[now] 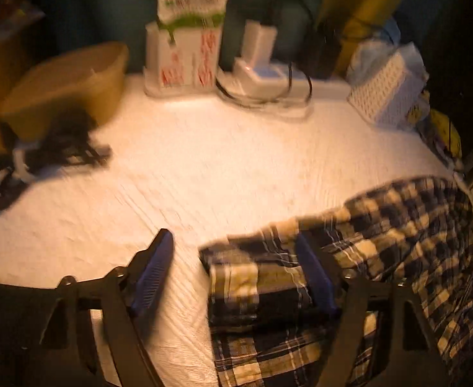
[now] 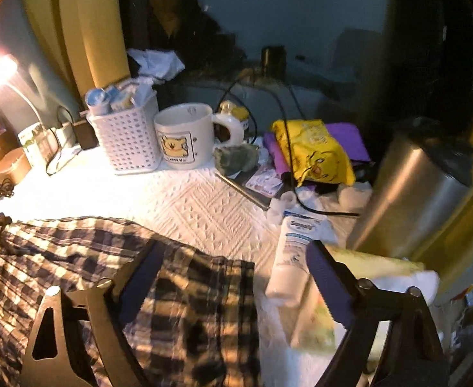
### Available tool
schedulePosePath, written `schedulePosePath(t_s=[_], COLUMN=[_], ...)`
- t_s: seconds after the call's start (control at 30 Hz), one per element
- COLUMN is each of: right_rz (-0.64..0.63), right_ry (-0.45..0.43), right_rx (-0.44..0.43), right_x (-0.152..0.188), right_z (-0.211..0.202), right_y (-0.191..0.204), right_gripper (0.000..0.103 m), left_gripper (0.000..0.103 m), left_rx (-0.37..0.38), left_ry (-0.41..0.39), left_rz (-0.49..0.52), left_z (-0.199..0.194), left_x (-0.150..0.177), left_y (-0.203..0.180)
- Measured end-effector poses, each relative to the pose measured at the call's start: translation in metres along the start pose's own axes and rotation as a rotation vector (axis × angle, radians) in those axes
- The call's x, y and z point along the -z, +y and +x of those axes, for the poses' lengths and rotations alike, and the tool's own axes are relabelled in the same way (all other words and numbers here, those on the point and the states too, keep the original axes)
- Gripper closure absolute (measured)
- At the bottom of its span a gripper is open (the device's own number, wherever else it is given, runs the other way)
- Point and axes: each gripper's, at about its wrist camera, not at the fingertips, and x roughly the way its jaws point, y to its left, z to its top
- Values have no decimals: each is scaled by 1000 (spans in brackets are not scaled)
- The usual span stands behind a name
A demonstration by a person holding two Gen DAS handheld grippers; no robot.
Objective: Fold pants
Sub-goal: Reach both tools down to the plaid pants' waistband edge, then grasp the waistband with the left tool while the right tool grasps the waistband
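A white textured tablecloth [image 1: 204, 161] covers a cluttered table. At far left sit a tan bowl [image 1: 72, 80] and tangled black cables [image 1: 43, 154]. The left gripper [image 1: 236, 271] hovers low, jaws wide apart, straddling the left edge of the plaid pants [image 1: 381, 258], which lie bunched along the near edge. The right gripper [image 2: 233, 274] is likewise spread open over their right end. A white tube [image 2: 293, 254] lies just beside the cloth, a mug [image 2: 185, 135] farther back. A careless sweep rightward could likely drag the tube or snag the tablecloth.
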Motion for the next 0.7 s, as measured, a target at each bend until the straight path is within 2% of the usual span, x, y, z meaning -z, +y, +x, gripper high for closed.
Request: schedulePosePath(t_s=[0.07, 0.1, 0.17, 0.23, 0.3, 0.33, 0.43, 0.57, 0.7], right_rz=[-5, -12, -34, -50, -79, -90, -110, -175, -221], right_ry=[37, 51, 95, 136, 160, 168, 185, 165, 79], right_rx=[-22, -27, -39, -46, -49, -52, -79, -70, -26], right_x=[-3, -2, -1, 3, 7, 9, 13, 17, 8], right_z=[19, 24, 42, 56, 66, 68, 74, 65, 42], right_y=[1, 3, 9, 12, 16, 18, 24, 43, 60], right_gripper=[18, 25, 26, 30, 31, 40, 71, 80, 84], left_gripper=[38, 45, 50, 61, 85, 93, 96, 96, 97], left_rx=[-12, -7, 2, 7, 20, 46, 64, 31, -22], left_ry=[-2, 1, -6, -15, -17, -17, -50, -123, -212], left_rz=[37, 43, 37, 40, 43, 44, 72, 114, 145], left_z=[-2, -3, -6, -10, -16, -21, -31, -51, -69], left_x=[4, 5, 9, 13, 20, 24, 30, 31, 15], left_y=[-7, -9, -12, -14, -16, -16, -15, -16, -12])
